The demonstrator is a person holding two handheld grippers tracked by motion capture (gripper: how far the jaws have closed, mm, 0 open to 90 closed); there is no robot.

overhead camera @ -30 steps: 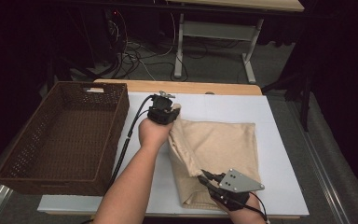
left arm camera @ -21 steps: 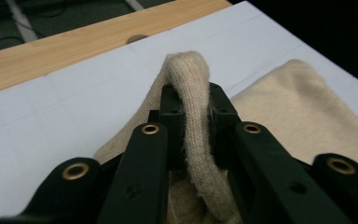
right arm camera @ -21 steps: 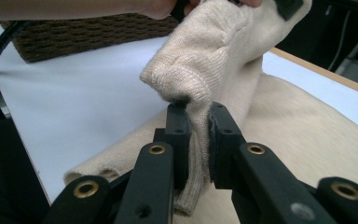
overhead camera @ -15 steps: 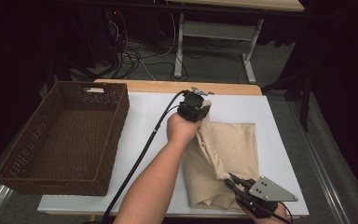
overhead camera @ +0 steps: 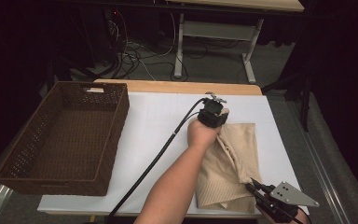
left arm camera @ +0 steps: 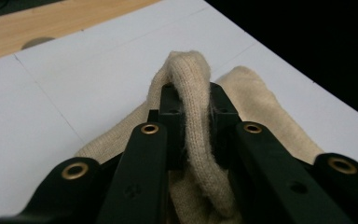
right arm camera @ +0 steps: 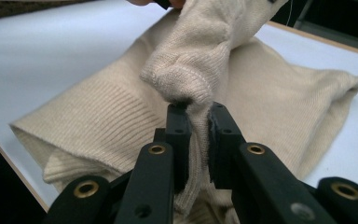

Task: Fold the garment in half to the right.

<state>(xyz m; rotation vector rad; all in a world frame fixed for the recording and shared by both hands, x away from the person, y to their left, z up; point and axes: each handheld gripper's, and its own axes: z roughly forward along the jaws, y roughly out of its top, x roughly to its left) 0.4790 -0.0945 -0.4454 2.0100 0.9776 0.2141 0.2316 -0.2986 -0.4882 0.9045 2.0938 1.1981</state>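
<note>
A beige knitted sweater (overhead camera: pixel 235 163) lies partly folded on the right half of the white table (overhead camera: pixel 158 126). My left gripper (overhead camera: pixel 214 112) sits at the sweater's far left corner, shut on a fold of the knit (left arm camera: pixel 193 116) that bulges up between its jaws. My right gripper (overhead camera: pixel 256 189) is at the table's near right edge, shut on another pinch of the sweater (right arm camera: pixel 191 84), whose ribbed hem (right arm camera: pixel 70 135) spreads out below it.
A brown wicker basket (overhead camera: pixel 67 135) stands empty on the left side of the table. A wooden strip (overhead camera: pixel 177 87) runs along the table's far edge. The left gripper's cable (overhead camera: pixel 154 163) trails across the table toward the near edge. Desk legs and cables lie beyond.
Both grippers have moved to the right with the sweater's edge in them, drawing one layer over onto the rest, so the sweater now lies narrower and farther right.
</note>
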